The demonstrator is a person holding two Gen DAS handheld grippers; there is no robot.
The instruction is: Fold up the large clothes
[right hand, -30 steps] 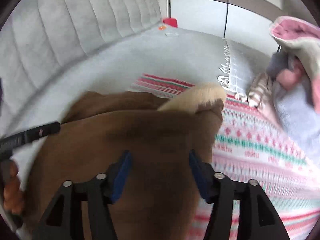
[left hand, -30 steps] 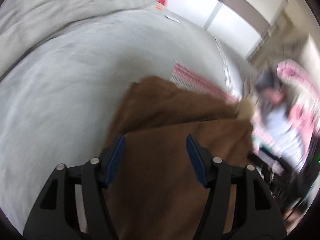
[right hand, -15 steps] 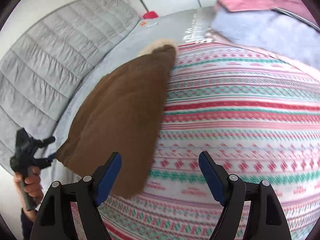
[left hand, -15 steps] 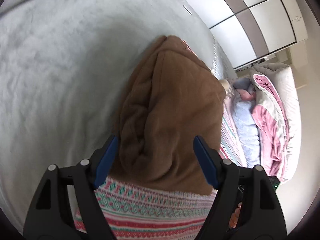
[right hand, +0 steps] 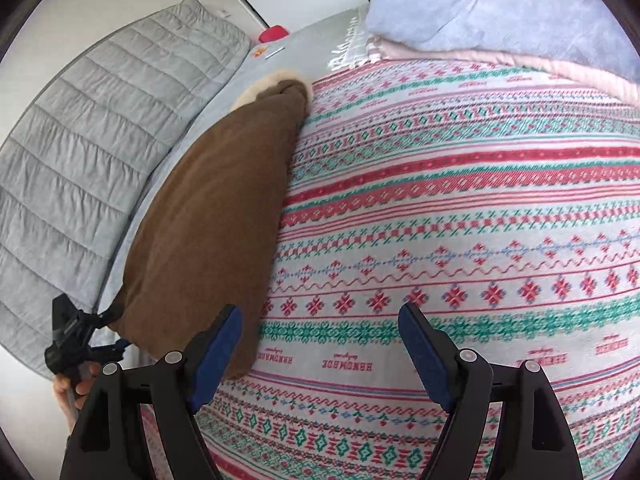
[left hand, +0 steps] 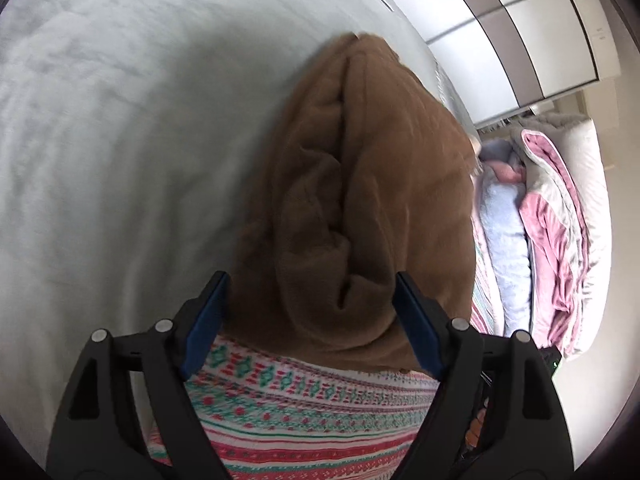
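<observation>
A folded brown fleece garment [left hand: 372, 200] with a cream fur trim [right hand: 272, 84] lies on the grey bed, its edge resting on a red, green and white patterned blanket [right hand: 460, 220]. My left gripper [left hand: 310, 320] is open and empty, hovering over the near end of the brown garment. My right gripper [right hand: 320, 356] is open and empty above the patterned blanket, with the brown garment [right hand: 212, 216] to its left. The left gripper also shows in the right wrist view [right hand: 80, 340], open, at the garment's near corner.
A grey bedspread [left hand: 120, 140] lies to the left. A grey quilted headboard [right hand: 92, 140] stands behind. A pile of lilac, pink and white bedding [left hand: 540, 220] lies to the right. White wardrobe doors [left hand: 500, 20] stand beyond. A small red object [right hand: 273, 33] sits at the far bed edge.
Both grippers have let go of the brown garment and pulled back and up. The garment now lies folded on the bed and blanket. Both pairs of jaws have opened wider.
</observation>
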